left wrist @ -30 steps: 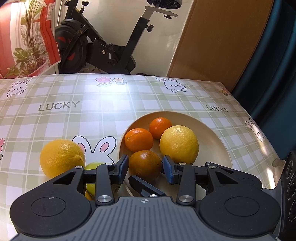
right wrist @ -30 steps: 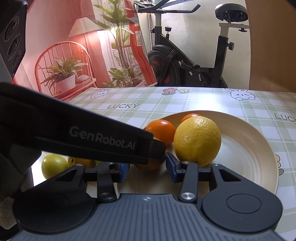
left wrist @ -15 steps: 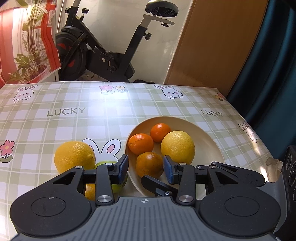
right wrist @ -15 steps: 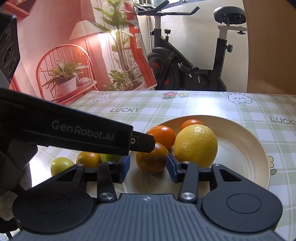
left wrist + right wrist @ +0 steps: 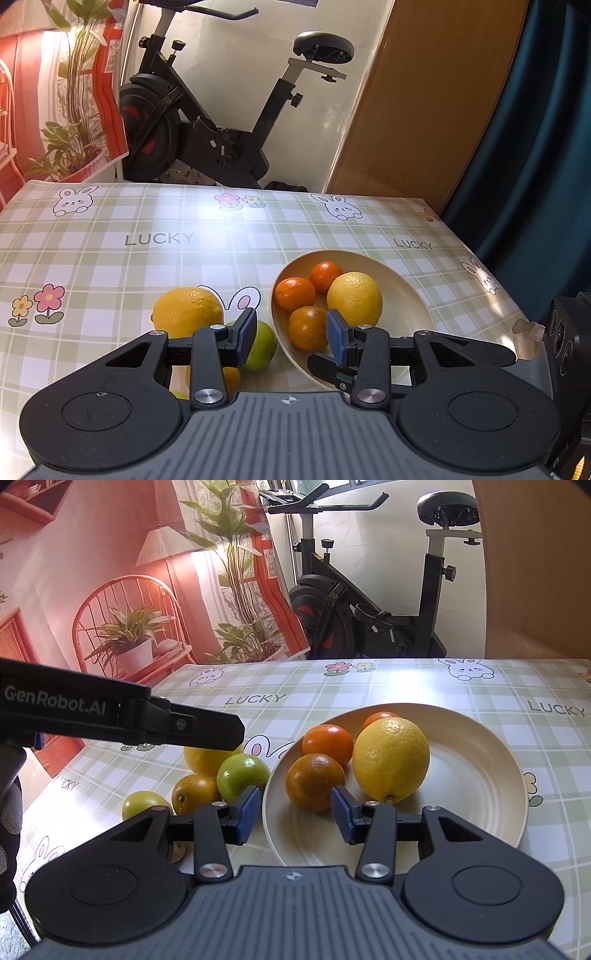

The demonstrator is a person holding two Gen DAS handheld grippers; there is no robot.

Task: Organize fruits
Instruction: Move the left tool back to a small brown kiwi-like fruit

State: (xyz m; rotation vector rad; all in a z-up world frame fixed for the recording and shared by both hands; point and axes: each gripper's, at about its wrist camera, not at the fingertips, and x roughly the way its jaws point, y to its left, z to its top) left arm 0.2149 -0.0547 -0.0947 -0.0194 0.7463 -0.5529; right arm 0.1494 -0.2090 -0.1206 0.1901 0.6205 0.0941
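The left gripper (image 5: 291, 334) is shown with its jaws parted and nothing held between the blue pads (image 5: 246, 335); a dark orange (image 5: 308, 328) on the plate (image 5: 410, 299) is seen through the gap. The right gripper (image 5: 295, 814) is likewise shown with jaws apart and empty, framing the same dark orange (image 5: 314, 781) near the plate's (image 5: 476, 775) left rim.

On the plate, a large lemon (image 5: 391, 758) is placed just right of the dark orange, with two brighter oranges, one (image 5: 328, 743) in front of the other (image 5: 378, 718), behind them. On the table (image 5: 424, 686), left of the plate, a green fruit (image 5: 242, 775) is seen just beside the rim, with a second large lemon (image 5: 207, 758) behind it, a small orange (image 5: 195, 792) touching it in front, and another green fruit (image 5: 144, 805) further left.

The body of the left gripper, seen from the right wrist camera, is marked "GenRobot.AI" (image 5: 55, 700) in pale letters. The checked tablecloth is printed with the word "LUCKY" (image 5: 159, 239) in grey capitals, repeated near the right edge (image 5: 413, 243), among drawn rabbits (image 5: 75, 201) and flowers (image 5: 37, 304).

Beyond the table, an exercise bike (image 5: 221, 122), a red mural with plants (image 5: 125, 602), a brown panel (image 5: 413, 96) and a dark blue curtain (image 5: 532, 147) are visible.
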